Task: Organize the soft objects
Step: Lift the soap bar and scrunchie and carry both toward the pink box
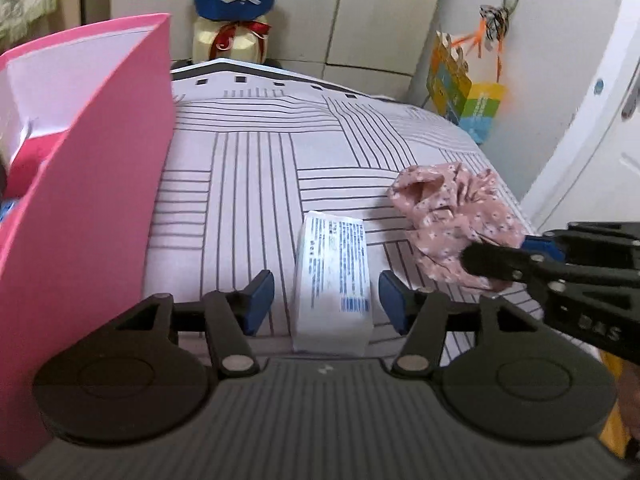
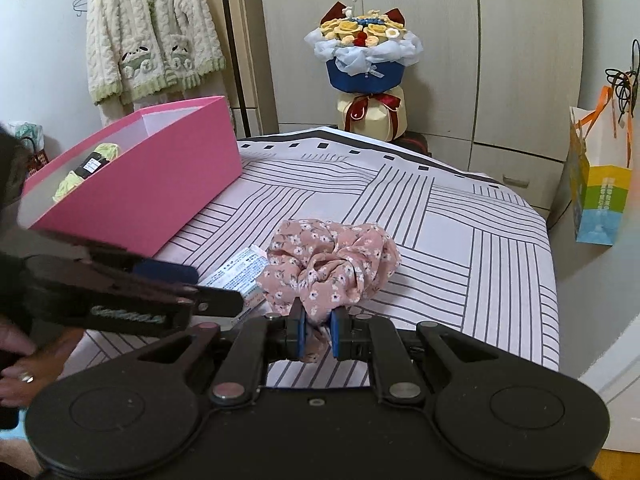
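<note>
A pink floral scrunchie [image 2: 332,260] lies on the striped bed cover [image 2: 460,220]. My right gripper [image 2: 319,336] is shut on its near edge; it also shows in the left wrist view [image 1: 452,224] with the right gripper [image 1: 504,256] pinching it. A white tissue pack [image 1: 332,280] with blue print lies between the open fingers of my left gripper [image 1: 326,300], which does not touch it. The pack also shows in the right wrist view [image 2: 236,276]. An open pink box [image 2: 136,184] stands at the left and holds a yellow-green yarn ball [image 2: 88,168].
A flower bouquet [image 2: 366,68] stands beyond the bed's far end, before wardrobe doors. A colourful paper bag [image 2: 600,192] hangs at the right. A knitted cardigan [image 2: 152,36] hangs at the back left. The pink box's wall [image 1: 92,208] is close to my left gripper's left.
</note>
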Available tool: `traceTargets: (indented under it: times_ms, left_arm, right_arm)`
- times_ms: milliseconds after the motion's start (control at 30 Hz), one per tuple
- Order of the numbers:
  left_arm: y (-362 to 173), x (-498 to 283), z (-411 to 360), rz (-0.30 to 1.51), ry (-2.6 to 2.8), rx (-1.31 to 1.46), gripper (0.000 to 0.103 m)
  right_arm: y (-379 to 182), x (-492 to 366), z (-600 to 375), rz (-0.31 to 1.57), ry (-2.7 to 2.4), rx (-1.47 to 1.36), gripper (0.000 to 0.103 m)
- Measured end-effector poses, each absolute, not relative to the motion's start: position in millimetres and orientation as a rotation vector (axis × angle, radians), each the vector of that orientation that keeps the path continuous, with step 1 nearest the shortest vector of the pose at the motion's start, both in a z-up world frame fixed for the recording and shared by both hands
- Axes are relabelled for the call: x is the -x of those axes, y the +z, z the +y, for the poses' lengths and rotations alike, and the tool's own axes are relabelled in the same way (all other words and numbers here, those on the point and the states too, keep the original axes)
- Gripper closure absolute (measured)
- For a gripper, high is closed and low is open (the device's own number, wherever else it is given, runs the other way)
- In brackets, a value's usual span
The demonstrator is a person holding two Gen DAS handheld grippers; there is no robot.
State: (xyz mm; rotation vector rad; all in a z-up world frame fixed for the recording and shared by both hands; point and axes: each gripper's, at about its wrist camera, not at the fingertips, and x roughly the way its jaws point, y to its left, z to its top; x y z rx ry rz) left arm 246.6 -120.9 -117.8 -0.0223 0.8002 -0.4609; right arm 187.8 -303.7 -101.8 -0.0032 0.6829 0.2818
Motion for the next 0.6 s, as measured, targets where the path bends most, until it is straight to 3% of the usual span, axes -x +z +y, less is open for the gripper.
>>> traceTargets:
  times_ms: [100, 167, 600]
  left_arm:
    - [-122.8, -252.9, -125.5, 0.815, -0.486, 0.003, 0.05]
    - [-123.5, -251.2, -126.2, 0.805, -0.485, -0.015, 0.064]
    - [-97.5, -208.4, -93.4, 0.835, -0.596, 0.031, 0.066]
  right_arm:
    - [-103.0, -185.5, -302.5, 0.694, 0.284, 0.006, 0.088]
    - [-104.2, -184.1, -300.8, 0.702, 0.283, 0.008, 0.088]
    - [-103.2, -149.4, -287.9, 0.841, 0.242, -0.054, 0.088]
